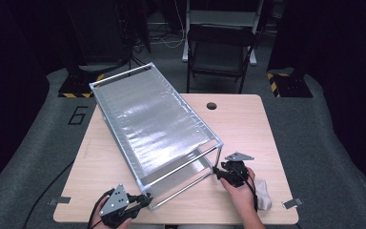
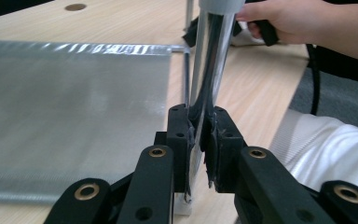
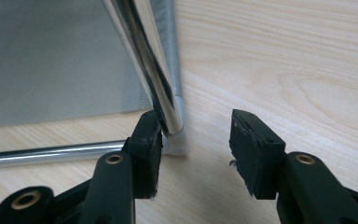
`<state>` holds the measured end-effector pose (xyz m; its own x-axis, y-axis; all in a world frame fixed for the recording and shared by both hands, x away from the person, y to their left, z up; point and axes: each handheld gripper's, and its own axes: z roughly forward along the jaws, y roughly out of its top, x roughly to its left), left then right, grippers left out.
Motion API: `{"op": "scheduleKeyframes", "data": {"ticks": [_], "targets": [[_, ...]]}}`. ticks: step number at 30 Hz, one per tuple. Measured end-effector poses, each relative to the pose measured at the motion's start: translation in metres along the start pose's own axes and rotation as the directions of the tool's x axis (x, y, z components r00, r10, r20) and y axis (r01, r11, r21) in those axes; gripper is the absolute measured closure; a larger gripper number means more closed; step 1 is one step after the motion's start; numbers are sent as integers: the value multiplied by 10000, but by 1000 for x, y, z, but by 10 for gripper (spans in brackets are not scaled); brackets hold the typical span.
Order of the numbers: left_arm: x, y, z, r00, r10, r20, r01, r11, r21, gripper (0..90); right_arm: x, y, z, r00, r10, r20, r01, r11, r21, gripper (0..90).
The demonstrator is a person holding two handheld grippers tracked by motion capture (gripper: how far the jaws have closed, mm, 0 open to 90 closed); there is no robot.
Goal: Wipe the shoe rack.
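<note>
On the table a metal rack with grey mesh shelves lies slanted, its far end raised toward the left and its near end resting on the wood. At the near left corner, the left gripper has one chrome post of the rack between its jaws, which are pressed tight on it from both sides. At the near right corner, the right gripper stands at the foot of another post, where a white plastic cap meets the wood. Its jaws are spread partway: the left pad appears to touch the post just above the cap, though the angle makes contact hard to judge, and the right pad stands apart over bare table. A low rail runs off left from that corner. A white cloth lies just right of the right hand.
</note>
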<state>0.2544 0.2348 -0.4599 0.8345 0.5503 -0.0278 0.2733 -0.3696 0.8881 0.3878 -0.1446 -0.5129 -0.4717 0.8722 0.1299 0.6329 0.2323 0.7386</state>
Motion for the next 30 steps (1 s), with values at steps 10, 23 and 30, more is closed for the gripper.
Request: {"op": "scheduleKeyframes", "data": {"ticks": [10,23,30], "targets": [[-5,8,15,9991,46,431,-49,10000,59,801,13,-10,-16,9998,-167,-105,165,9997,-191,451],[-14,27,51,9921,24,1253,-42,9999,142,665,59,-19,-5,9867,-1239,-1055,1245,9922,-7,386],[1,23,13,9976,-210,655,224,9996,-199,548,61,-18,-4,9898,-913,-1093,904,9958,-127,377]]}}
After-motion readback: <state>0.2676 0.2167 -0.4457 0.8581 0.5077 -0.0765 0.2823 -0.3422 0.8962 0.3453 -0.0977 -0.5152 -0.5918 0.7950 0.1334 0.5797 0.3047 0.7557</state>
